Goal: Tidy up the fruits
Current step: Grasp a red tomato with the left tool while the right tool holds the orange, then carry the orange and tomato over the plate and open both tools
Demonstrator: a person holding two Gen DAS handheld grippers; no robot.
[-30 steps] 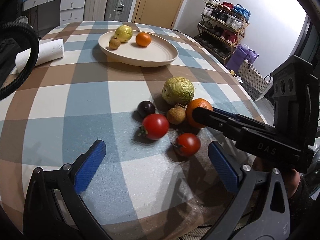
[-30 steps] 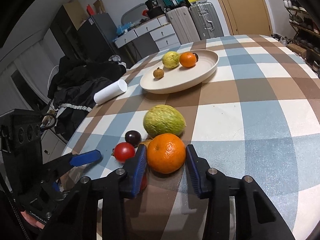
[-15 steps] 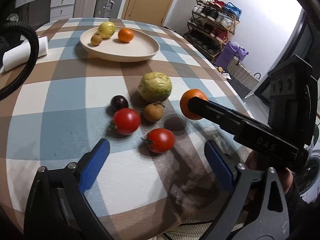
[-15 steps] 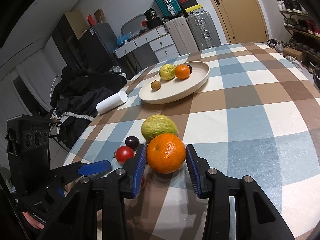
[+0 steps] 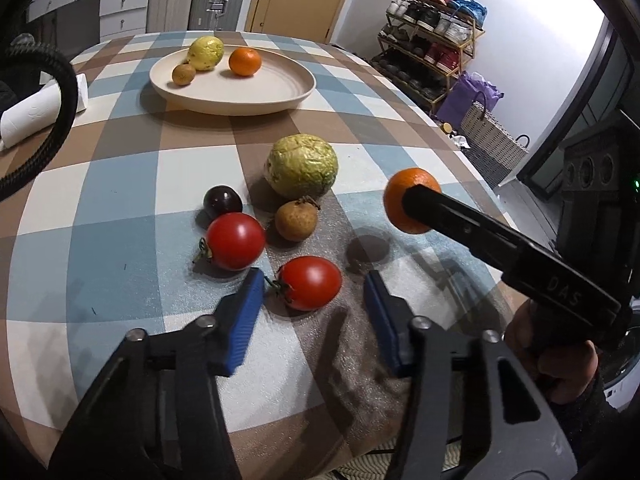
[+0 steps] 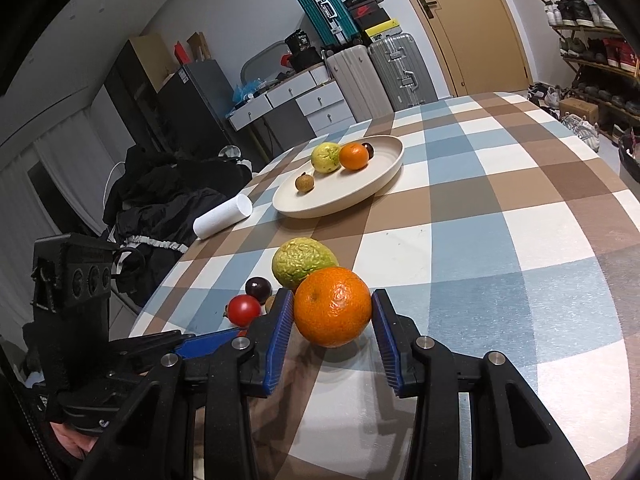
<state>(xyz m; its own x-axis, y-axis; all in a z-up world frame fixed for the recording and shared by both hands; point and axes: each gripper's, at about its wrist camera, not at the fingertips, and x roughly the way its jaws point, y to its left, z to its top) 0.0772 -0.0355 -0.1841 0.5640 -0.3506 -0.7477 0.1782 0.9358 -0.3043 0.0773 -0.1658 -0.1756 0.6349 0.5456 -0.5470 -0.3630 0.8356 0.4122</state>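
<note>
Item, far left: roll of paper lying at the table edge, not part of my sorting. Item: cream plate at the far side, already holding a yellow-green fruit, a small brown fruit and an orange; the right wrist view adds a dark fruit behind them. Item, middle of table: loose cluster of a plum, a large red tomato, a brown fruit and a big wrinkled green fruit. Item: my left hand-held gripper, jaws apart but narrower than a second ago, now straddling the smaller tomato without touching it. Item, right: my right hand-held gripper, clamped on the second orange, which has risen off the cloth since a second ago and hangs clear above its shadow. Assessment: the orange has left the cluster and I judge it bound for the plate; the smaller tomato looks next in line, five pieces remaining on the cloth.
</note>
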